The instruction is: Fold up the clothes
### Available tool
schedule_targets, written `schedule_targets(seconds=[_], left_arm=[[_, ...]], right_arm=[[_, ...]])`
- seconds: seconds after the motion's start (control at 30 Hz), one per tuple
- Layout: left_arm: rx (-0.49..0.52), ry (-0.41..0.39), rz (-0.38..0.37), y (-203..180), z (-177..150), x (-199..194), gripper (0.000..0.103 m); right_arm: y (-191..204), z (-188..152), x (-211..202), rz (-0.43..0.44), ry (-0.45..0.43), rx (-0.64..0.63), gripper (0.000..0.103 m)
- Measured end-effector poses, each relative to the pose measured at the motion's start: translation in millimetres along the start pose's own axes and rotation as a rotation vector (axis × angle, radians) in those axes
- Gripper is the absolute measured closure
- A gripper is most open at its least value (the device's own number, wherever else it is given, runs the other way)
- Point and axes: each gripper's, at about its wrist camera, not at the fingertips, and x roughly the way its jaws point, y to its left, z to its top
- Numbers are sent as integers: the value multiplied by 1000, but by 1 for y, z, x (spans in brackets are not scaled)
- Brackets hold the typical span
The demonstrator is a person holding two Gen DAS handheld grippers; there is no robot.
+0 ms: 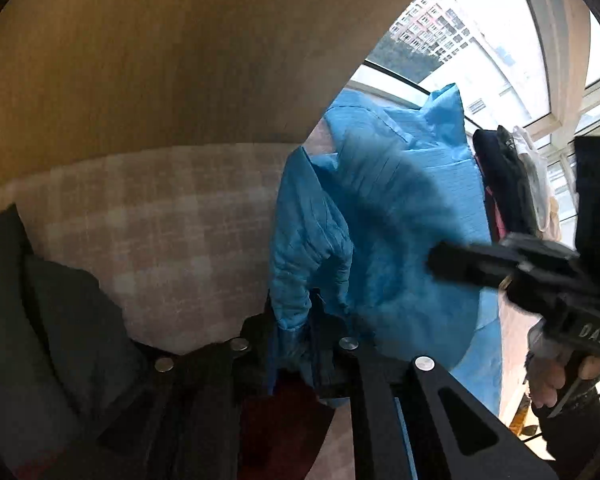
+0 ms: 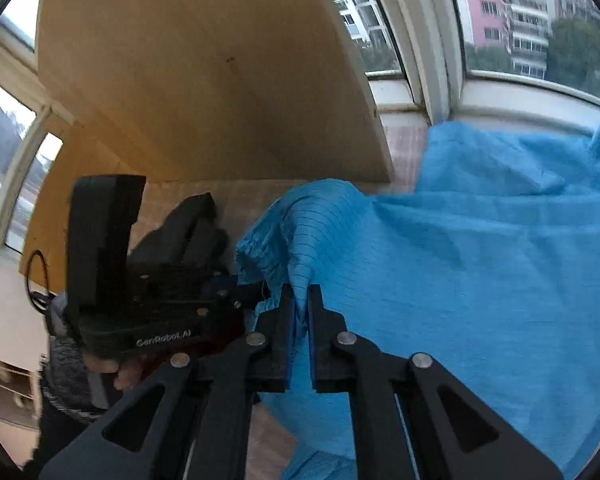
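A bright blue garment (image 1: 384, 216) with fine stripes is lifted off the checked surface (image 1: 160, 232) and hangs between both grippers. My left gripper (image 1: 294, 320) is shut on a bunched edge of it. My right gripper (image 2: 300, 304) is shut on another fold of the blue garment (image 2: 480, 264), which drapes to the right. In the left wrist view the right gripper (image 1: 452, 262) comes in from the right, blurred. In the right wrist view the left gripper (image 2: 244, 292) sits just left of my right one, close to the same cloth edge.
A dark grey garment (image 1: 48, 320) lies at the left on the checked surface. A wooden board (image 2: 204, 80) stands behind. More dark and light clothes (image 1: 512, 184) are piled by the window (image 2: 532, 24).
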Motion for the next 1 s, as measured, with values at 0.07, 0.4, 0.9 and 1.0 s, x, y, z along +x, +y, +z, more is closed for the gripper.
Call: schedule_targets(seconds=[0.07,0.4,0.9,1.0], left_arm=[[10,-5,-7,0,0,-2,90],[17,-16,-40,0,-1,-7,73],[-36,-16,62,27,8,-17,58],[-16,16,92,26,8,-4,58]], right_arm=[[-4,-2,-17,-15,-46,5,73],[-11,-8,8,-123,1,-19,87],[-21,-7,51,-126,58,22,85],[7,-15,40,-124,13,-65,85]])
